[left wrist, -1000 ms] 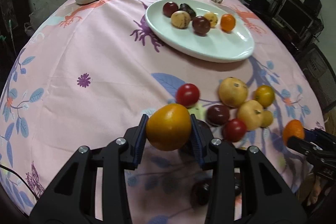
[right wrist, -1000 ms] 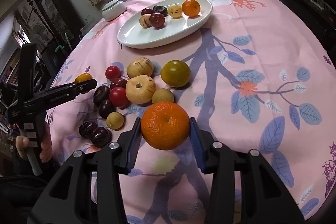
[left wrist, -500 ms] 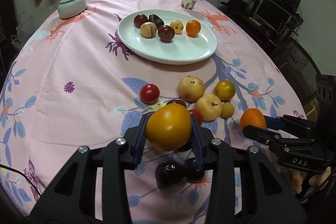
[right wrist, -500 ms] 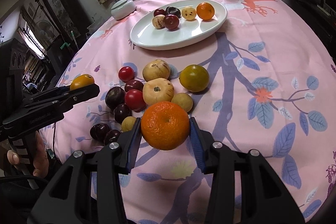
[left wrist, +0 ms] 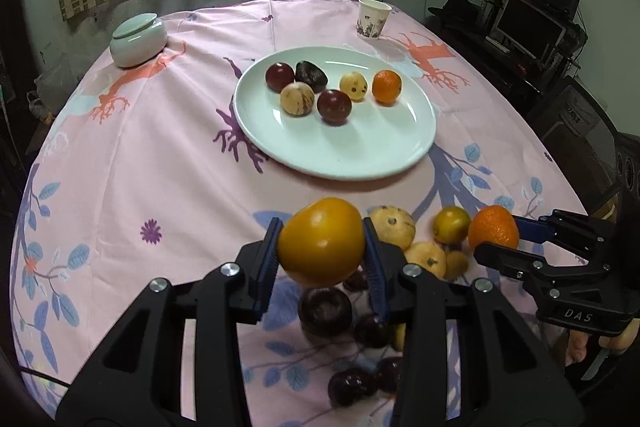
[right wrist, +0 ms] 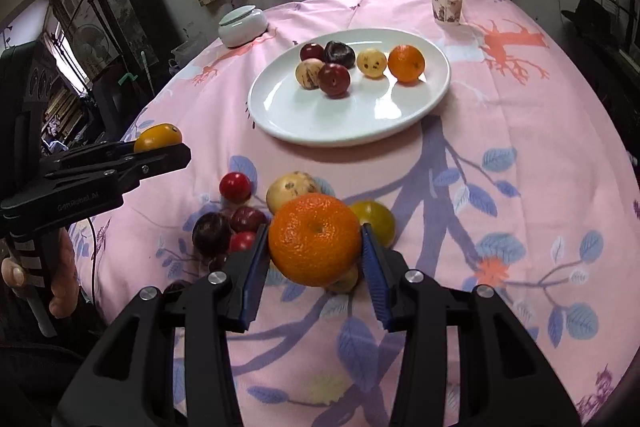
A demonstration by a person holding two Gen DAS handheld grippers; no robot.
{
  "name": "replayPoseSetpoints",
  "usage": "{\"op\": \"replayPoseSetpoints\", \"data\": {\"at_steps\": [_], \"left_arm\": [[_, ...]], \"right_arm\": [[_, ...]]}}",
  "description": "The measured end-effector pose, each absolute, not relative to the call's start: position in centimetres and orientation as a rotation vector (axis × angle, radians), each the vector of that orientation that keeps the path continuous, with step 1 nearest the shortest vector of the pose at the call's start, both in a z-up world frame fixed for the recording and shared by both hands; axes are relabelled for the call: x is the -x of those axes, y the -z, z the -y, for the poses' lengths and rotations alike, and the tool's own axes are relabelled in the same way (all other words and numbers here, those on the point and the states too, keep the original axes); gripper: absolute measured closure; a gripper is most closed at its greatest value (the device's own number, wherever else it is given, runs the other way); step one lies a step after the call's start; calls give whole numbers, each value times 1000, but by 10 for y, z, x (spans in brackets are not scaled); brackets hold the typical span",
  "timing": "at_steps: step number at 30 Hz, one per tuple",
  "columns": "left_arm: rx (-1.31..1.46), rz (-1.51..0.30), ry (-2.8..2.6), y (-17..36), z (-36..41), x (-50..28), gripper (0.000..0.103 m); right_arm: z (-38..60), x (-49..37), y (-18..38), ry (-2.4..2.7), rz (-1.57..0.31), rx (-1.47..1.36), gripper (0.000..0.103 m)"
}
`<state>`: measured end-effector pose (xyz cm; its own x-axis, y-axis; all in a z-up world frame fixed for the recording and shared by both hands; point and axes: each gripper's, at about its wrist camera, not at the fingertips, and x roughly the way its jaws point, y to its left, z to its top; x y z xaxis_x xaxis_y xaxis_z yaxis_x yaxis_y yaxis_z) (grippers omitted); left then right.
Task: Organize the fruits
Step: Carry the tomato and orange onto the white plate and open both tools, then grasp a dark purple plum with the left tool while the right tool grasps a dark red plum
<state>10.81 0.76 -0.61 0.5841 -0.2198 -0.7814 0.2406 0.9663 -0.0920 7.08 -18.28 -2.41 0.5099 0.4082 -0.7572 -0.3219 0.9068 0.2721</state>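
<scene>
1. Since the earlier left wrist frames your left gripper (left wrist: 322,247) has risen and pulled back: the white plate (left wrist: 360,155) now sits farther up the view, the curtains and wall show behind the table, and the loose fruit pile has slid under and behind your jaws. Your grip has not altered: the blue pads pinch the yellow-orange fruit (left wrist: 322,241) from both sides, clear of the pink tablecloth (left wrist: 160,155)
2. Also in the left wrist view, your right gripper (left wrist: 496,233) has come in at the right, near edge, pinching the orange mandarin (left wrist: 494,231) above the pile. Six fruits lie on the far half of the plate; its near half is bare
3. Turning to the right wrist view, the same lift shows: the plate (right wrist: 320,131) has dropped toward the middle and the pile is now half hidden behind the mandarin (right wrist: 314,239), which your right gripper (right wrist: 316,247) clamps between its pads
4. At the left edge of that view your left gripper (right wrist: 160,147) holds its fruit (right wrist: 158,137) well apart from the plate
5. You seem to be mid-carry with both pieces; aim them at the bare near half of the plate, and release one at a time so neither knocks the six already there
</scene>
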Motion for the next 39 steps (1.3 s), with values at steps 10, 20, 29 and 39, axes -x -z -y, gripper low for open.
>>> {"op": "replayPoseSetpoints", "data": {"at_steps": [10,20,29,39], "left_arm": [[49,-978,137,20,-19,-249,63],[57,-1031,108,43,-18,-292,63],[64,-978,109,19,-20,-284,34],[17,-824,182,-26,-21,-151,13]], "right_arm": [[159,-191,20,-336,-925,4,58],[142,-248,46,-292,-956,82,58],[144,-233,24,-200,-806,207,39],[190,-136,-14,-257,-830,59,4]]}}
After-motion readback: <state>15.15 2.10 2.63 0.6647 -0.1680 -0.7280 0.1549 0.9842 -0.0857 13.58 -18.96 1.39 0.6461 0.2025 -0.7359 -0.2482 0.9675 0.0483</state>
